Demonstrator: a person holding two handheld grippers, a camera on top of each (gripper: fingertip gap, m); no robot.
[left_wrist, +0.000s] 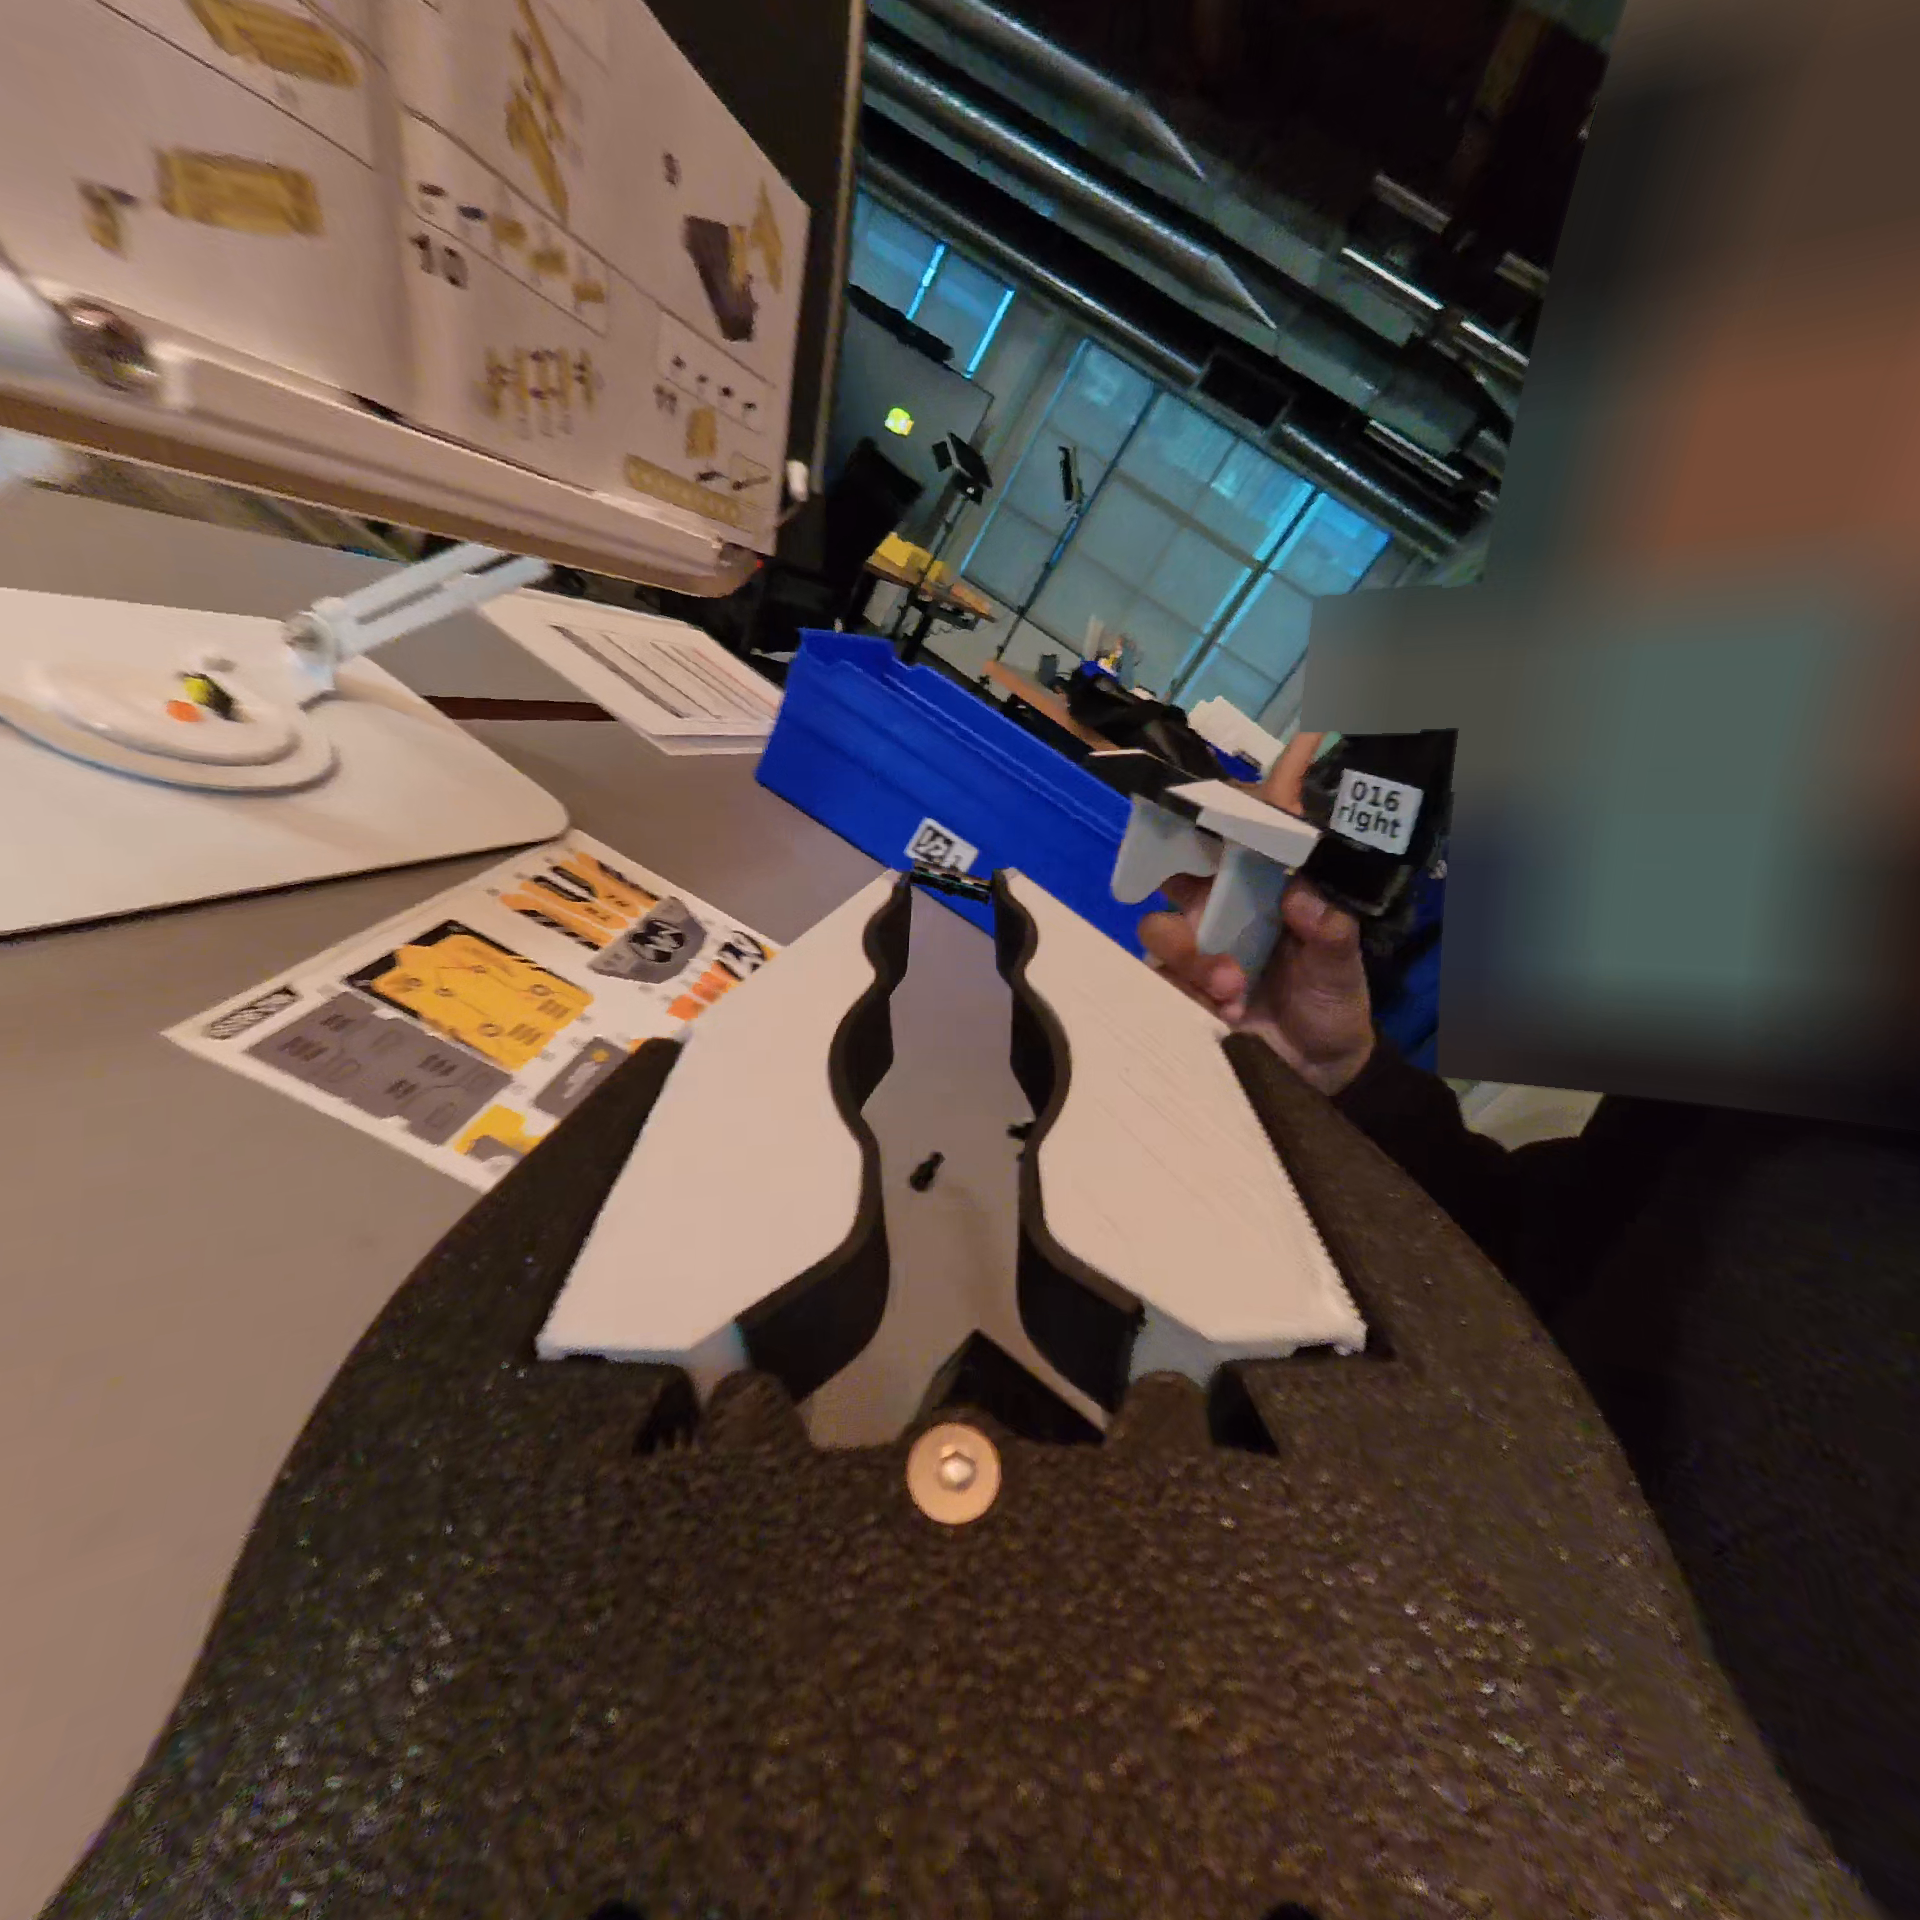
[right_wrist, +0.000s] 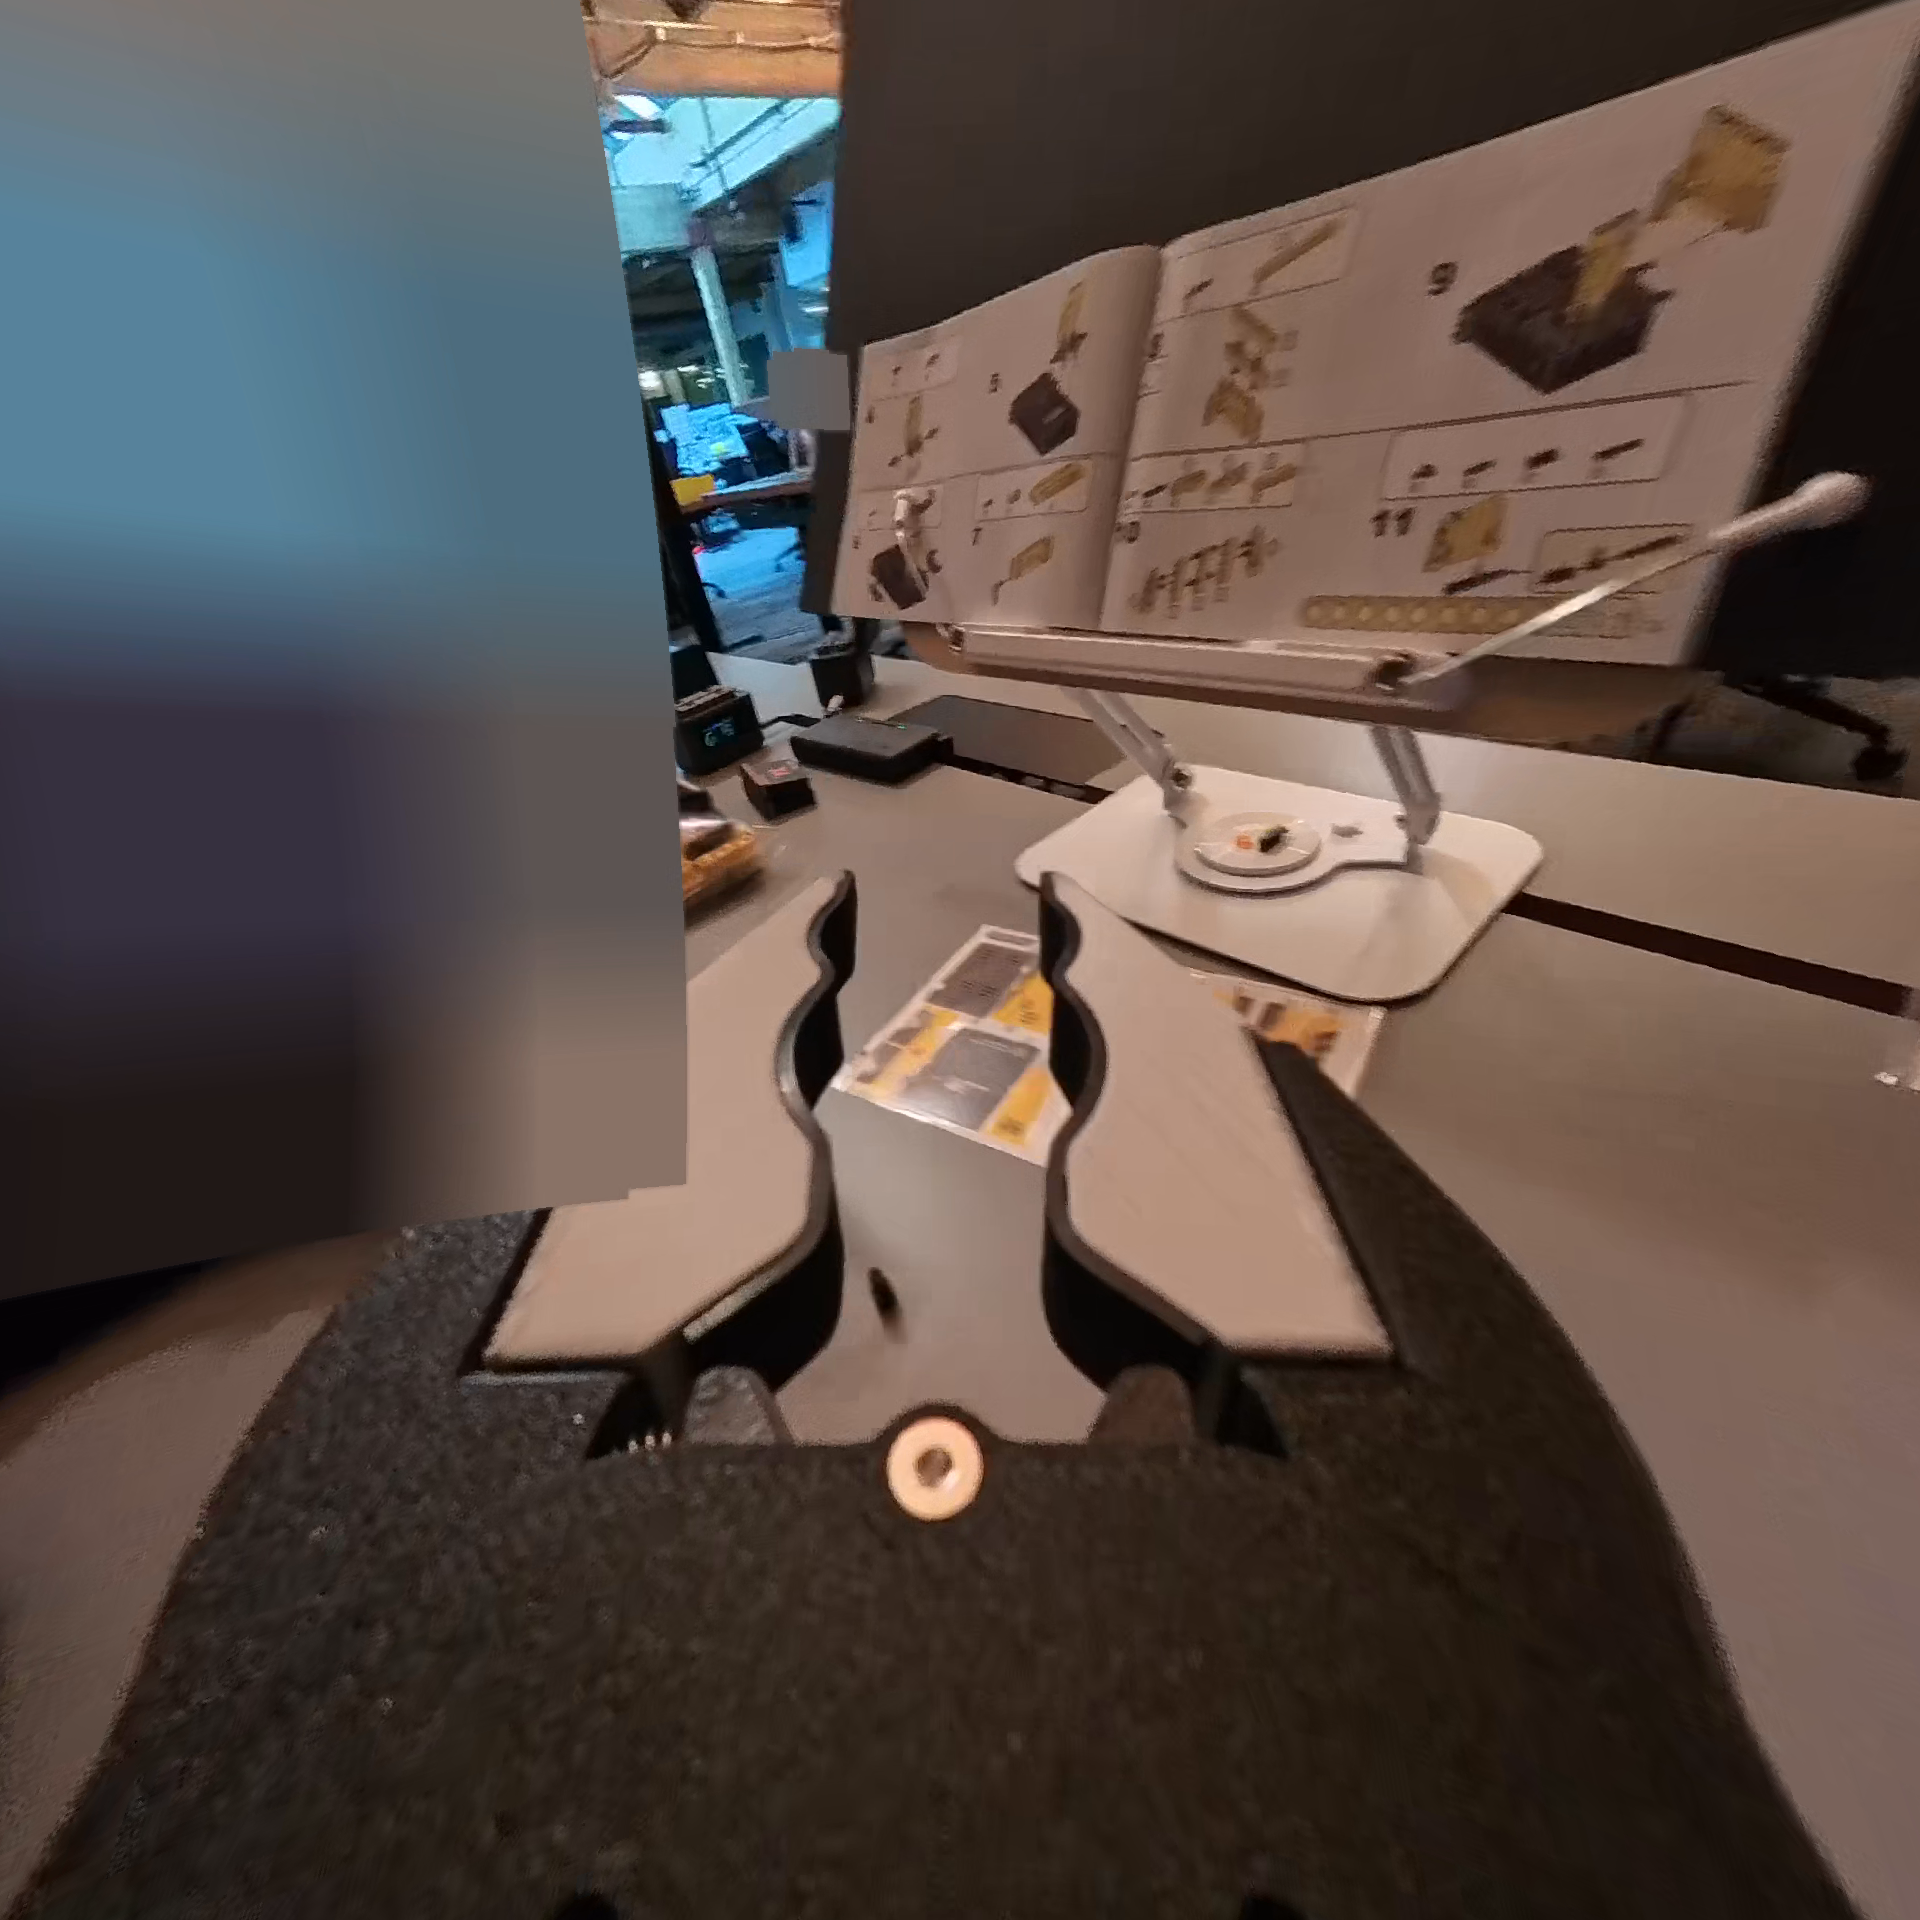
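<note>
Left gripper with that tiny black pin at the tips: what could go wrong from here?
1. The left gripper pinches the black pin only at the very fingertips, so it may slip or pop out.
2. A dropped pin would be hard to spot among other small black bits on the table.
3. The right gripper is open and close to the sticker sheet; it could snag it.
</note>
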